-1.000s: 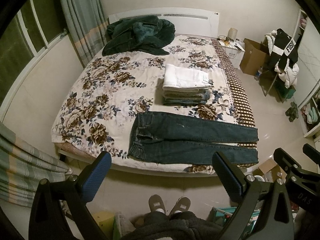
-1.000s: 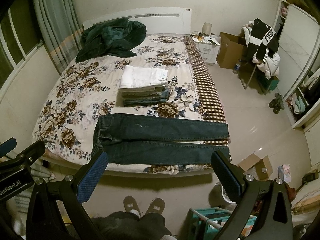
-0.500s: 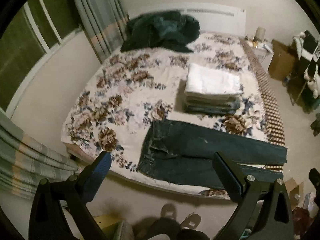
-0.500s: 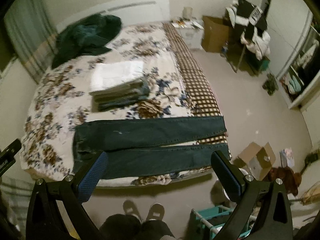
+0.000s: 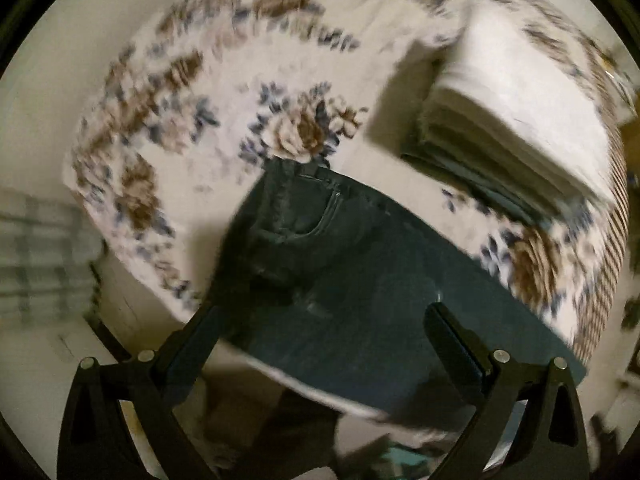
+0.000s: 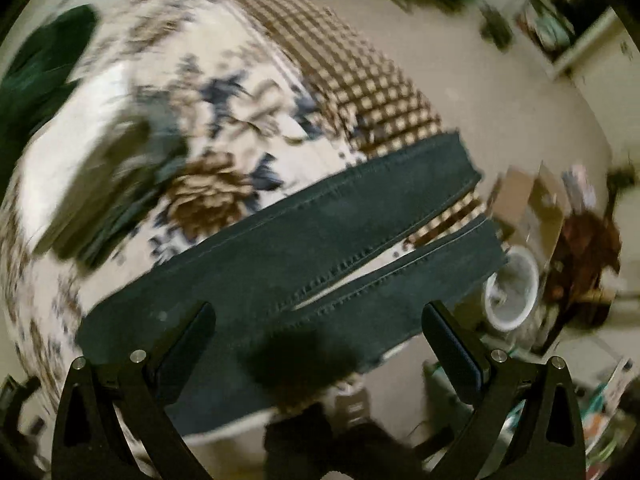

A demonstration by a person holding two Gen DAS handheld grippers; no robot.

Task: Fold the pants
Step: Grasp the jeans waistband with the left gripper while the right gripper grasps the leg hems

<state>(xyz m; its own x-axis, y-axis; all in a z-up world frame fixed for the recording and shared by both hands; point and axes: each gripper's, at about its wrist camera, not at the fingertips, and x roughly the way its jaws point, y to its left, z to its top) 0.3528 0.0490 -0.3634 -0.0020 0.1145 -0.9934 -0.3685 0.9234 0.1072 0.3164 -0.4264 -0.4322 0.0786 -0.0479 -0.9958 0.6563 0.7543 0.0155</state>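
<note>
Dark blue jeans (image 5: 352,280) lie flat across the near edge of the floral bedspread (image 5: 224,80), waistband to the left, legs running right. The left wrist view shows the waist and pocket. The right wrist view shows both legs (image 6: 320,248) and their hems near the bed's right edge. My left gripper (image 5: 320,344) is open and empty just above the waist end. My right gripper (image 6: 320,344) is open and empty above the lower legs. Both views are blurred.
A stack of folded clothes with a white piece on top (image 5: 512,128) sits on the bed behind the jeans. A dark green garment (image 6: 36,80) lies at the far left. A white bucket (image 6: 512,292) and cardboard box (image 6: 532,204) stand on the floor at right.
Both grippers have dropped from a high view of the whole bed to close above the jeans, left toward the waist, right toward the legs. The jeans have not moved.
</note>
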